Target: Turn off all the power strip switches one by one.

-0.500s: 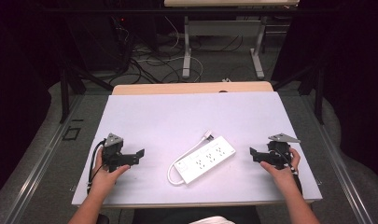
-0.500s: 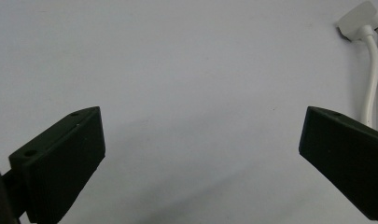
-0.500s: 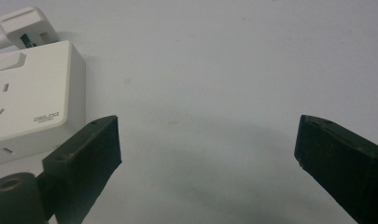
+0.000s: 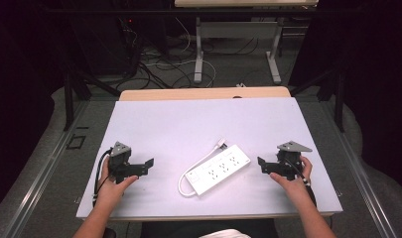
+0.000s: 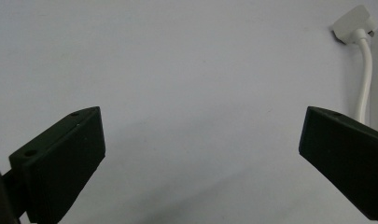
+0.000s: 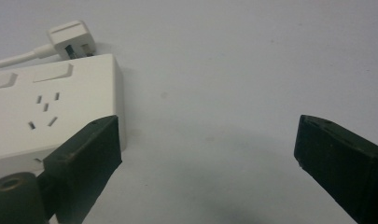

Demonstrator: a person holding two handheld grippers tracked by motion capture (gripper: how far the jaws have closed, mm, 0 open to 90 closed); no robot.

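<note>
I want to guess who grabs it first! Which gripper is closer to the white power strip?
Right. The right gripper sits just beside the power strip; the left gripper waits farther off.

We see a white power strip (image 4: 218, 169) with dark socket slots, its cord (image 4: 198, 163) and plug (image 4: 221, 144) white too, on a pale lilac-grey desk (image 4: 188, 124) whose far edge shows light wood. Both the left gripper (image 4: 148, 163) and the right gripper (image 4: 261, 163) are black with grey top plates. The floor (image 4: 54, 163) is grey.
</note>
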